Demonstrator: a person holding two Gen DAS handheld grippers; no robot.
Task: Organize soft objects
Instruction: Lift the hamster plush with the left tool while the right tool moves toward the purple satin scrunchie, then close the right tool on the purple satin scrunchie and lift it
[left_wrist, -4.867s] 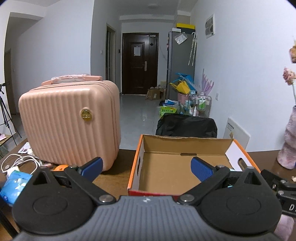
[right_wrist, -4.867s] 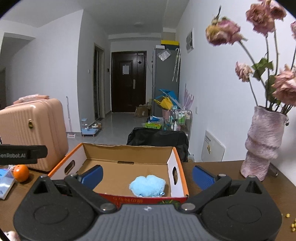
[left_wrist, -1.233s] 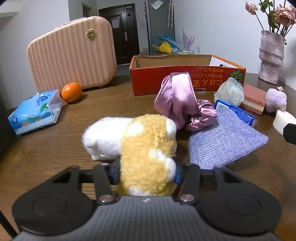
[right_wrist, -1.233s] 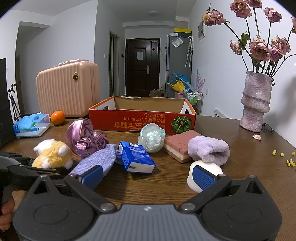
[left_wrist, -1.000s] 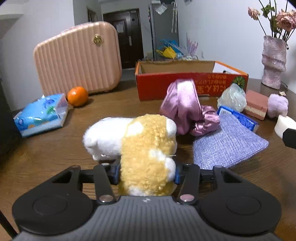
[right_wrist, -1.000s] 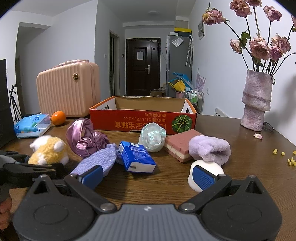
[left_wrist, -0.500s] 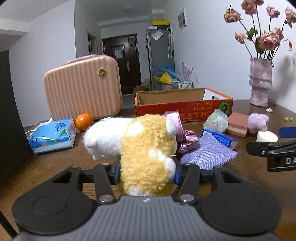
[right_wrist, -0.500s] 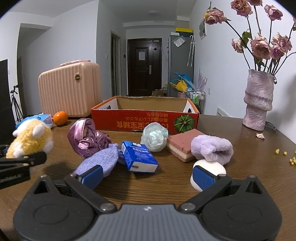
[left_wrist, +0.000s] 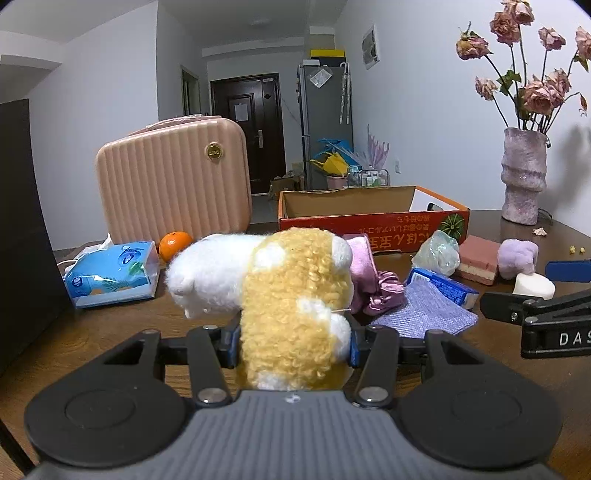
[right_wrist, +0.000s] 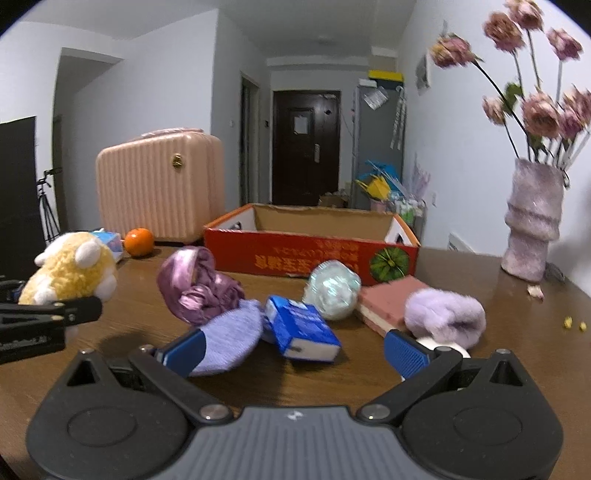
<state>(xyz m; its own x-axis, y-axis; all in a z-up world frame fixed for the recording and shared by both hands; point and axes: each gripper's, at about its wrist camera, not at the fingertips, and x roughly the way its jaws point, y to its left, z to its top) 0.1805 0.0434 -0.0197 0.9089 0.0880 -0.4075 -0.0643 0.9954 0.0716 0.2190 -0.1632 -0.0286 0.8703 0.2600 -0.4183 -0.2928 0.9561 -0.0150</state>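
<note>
My left gripper (left_wrist: 293, 343) is shut on a yellow and white plush toy (left_wrist: 288, 291), held above the table; the same toy (right_wrist: 70, 275) shows at the left of the right wrist view. My right gripper (right_wrist: 293, 350) stands open and empty, low over the table. Ahead of it lie a pink satin scrunchie (right_wrist: 197, 286), a lilac knitted cloth (right_wrist: 229, 334), a blue and white pack (right_wrist: 301, 326), a crumpled clear bag (right_wrist: 332, 290), a pink sponge block (right_wrist: 391, 301), a fluffy lilac piece (right_wrist: 445, 315) and a white piece (left_wrist: 533, 286). The open orange cardboard box (right_wrist: 310, 254) stands behind them.
A pink hard case (left_wrist: 173, 181), an orange (left_wrist: 175, 243) and a blue tissue pack (left_wrist: 110, 275) sit at the back left. A lilac vase with dried roses (right_wrist: 532, 221) stands at the right. Small crumbs (right_wrist: 572, 323) dot the brown table (right_wrist: 517, 332).
My left gripper has lifted the plush toy off the table and drawn back. The right gripper has shifted slightly and tilted; its view now looks lower over the pile.
</note>
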